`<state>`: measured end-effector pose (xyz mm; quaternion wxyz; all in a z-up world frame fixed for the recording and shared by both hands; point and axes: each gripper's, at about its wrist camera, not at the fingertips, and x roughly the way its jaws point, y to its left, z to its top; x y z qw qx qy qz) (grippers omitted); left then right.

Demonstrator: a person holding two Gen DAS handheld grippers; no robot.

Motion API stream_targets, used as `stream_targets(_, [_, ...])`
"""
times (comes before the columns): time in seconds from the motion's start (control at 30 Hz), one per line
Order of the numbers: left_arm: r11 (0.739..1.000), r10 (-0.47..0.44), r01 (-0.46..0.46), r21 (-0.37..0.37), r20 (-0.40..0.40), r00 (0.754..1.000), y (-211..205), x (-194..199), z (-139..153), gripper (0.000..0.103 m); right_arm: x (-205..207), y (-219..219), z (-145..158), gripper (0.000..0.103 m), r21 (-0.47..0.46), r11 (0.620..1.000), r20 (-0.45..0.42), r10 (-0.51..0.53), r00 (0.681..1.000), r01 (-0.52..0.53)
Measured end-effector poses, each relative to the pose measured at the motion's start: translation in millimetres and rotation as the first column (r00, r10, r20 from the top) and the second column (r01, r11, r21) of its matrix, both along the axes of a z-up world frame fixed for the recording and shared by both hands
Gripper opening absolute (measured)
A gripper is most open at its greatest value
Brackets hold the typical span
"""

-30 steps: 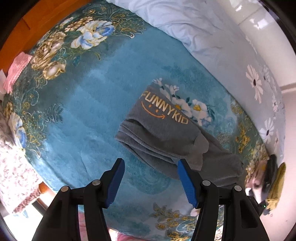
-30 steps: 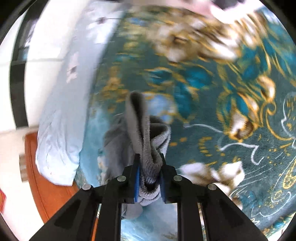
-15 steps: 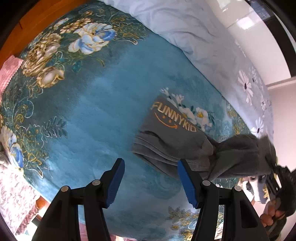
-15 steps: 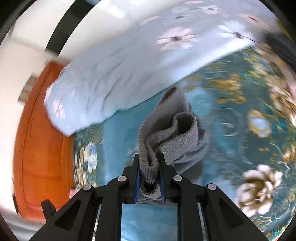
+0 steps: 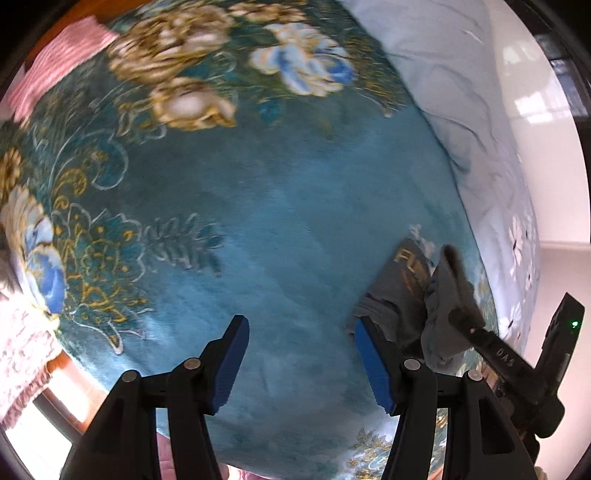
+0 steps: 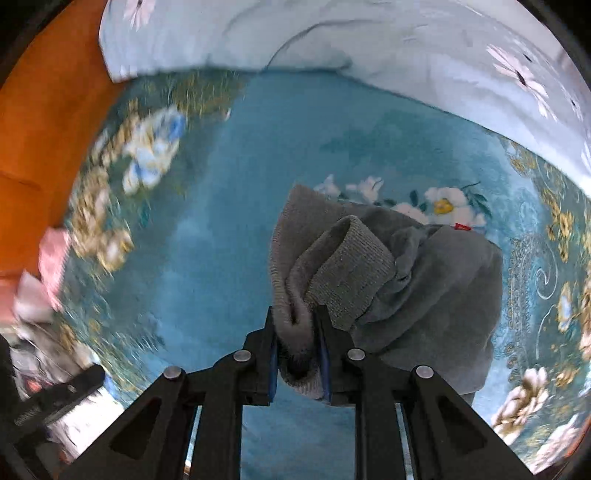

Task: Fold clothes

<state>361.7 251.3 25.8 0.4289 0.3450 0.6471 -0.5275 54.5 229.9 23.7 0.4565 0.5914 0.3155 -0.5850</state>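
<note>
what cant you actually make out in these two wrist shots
- Left wrist view: the gold print on the grey garment is partly covered by its folded-over sleeve and the right gripper.
- Right wrist view: the ribbed cuff end sits between the right gripper's opening jaws; its tip is hidden.
- Both views: the blanket flowers are motion-blurred.
- The left gripper is open over bare blanket.

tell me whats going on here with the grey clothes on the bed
A person is folding a grey sweatshirt on a teal floral blanket with two handheld grippers. The right gripper has the ribbed cuff bunched between its fingers, brought over the folded body of the garment; its jaws are opening, with the fabric between them. The left gripper is open and empty above bare blanket beside the sweatshirt. A pale blue flowered quilt lies along the far edge.
</note>
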Motion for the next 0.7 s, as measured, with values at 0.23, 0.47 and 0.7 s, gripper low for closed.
stream_targets(0.23, [0.999,0.007,-0.005,0.048,-0.044,0.999,-12.0,-1.4,-22.4,0.063,2.3,-1.1,12.7,0.036,-0.037,0.999,0.106,-0.003,0.994,0.007])
stream_targets(0.47, [0.994,-0.072,0.082,0.067,-0.134,0.988,-28.5,-47.3,-38.6,0.064,-53.6,41.9,62.6,0.044,-0.152,0.977,0.121,-0.131,0.984,0.149])
stream_targets(0.7, [0.956,-0.256,0.277,0.096,-0.185,0.949,-32.9,-128.8,-72.7,0.072,-114.9,132.5,60.2,0.044,-0.078,0.931,0.079,-0.35,0.933,0.356])
